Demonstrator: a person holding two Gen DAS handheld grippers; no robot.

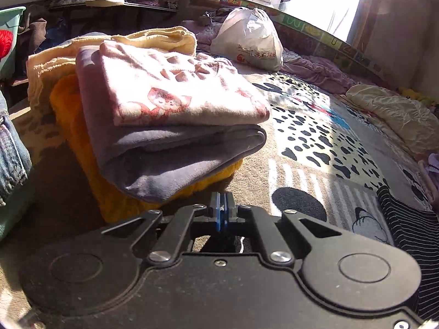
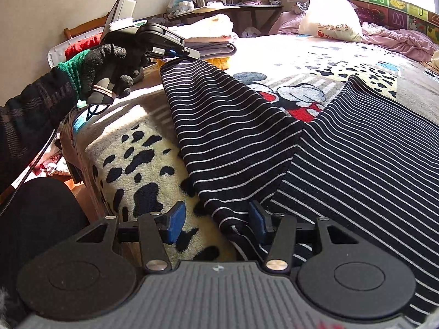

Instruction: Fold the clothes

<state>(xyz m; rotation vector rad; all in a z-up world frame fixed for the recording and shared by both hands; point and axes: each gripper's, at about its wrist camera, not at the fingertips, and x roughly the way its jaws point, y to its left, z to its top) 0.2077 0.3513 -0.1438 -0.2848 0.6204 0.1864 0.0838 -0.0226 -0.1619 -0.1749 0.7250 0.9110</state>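
The striped garment point(image 2: 343, 148), black with thin white lines, lies spread on the spotted blanket point(image 2: 131, 148) that covers the bed, with one long strip of it running away from the near edge toward the stack of folded clothes point(image 1: 164, 104). The long axis of that strip runs between the two tools. At its far end, just beside the stack, the left gripper point(image 2: 178, 52), held in a gloved hand point(image 2: 109, 65), has its jaws fully closed; whether cloth is pinched between them cannot be told. At the near end, the right gripper point(image 2: 216, 224) stands partly open, one blue pad point(image 2: 258, 219) touching the garment's corner, the other over bare blanket. The right wrist view alone shows the strip and both tools; the left wrist view shows the closed pads and the stack's layers.
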